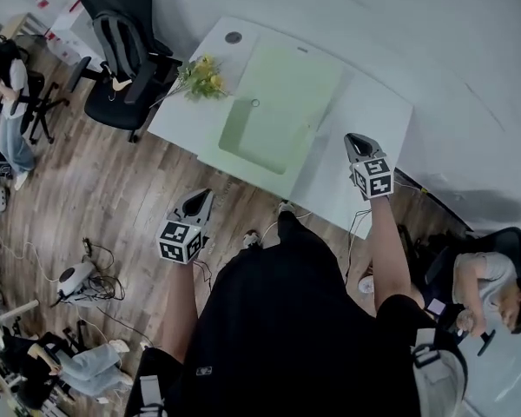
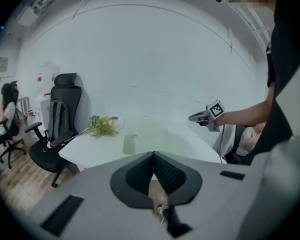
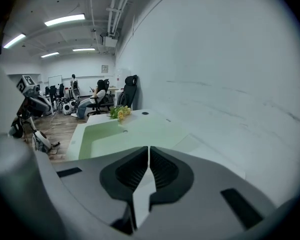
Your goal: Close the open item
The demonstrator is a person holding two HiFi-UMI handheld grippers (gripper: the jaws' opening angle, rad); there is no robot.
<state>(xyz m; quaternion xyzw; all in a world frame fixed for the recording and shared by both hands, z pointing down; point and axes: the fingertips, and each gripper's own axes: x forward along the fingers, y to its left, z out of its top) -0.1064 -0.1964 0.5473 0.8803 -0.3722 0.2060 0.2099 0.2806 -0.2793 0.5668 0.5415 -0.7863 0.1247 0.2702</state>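
Pale green item (image 1: 286, 85) lies flat on the desk (image 1: 378, 102), at 12 o'clock.
Left gripper (image 1: 197, 200) and right gripper (image 1: 356, 142) are both closed on nothing, near the desk's 6 o'clock edge. The item looks thin, light and floppy, perhaps a folder; pinch a free edge of its darker flap (image 1: 252, 137).

Table: white table (image 1: 378, 102) standing on a wooden floor (image 1: 113, 189).
Tabletop: pale green mat (image 1: 286, 94) across the middle, with yellow flowers (image 1: 204, 76) and a dark disc (image 1: 234, 37) at its left end.
Left gripper (image 1: 198, 200): over the floor, near the table's edge.
Right gripper (image 1: 356, 139): above the table, beside the mat.
Chair: black office chair (image 1: 122, 50) by the flowers.
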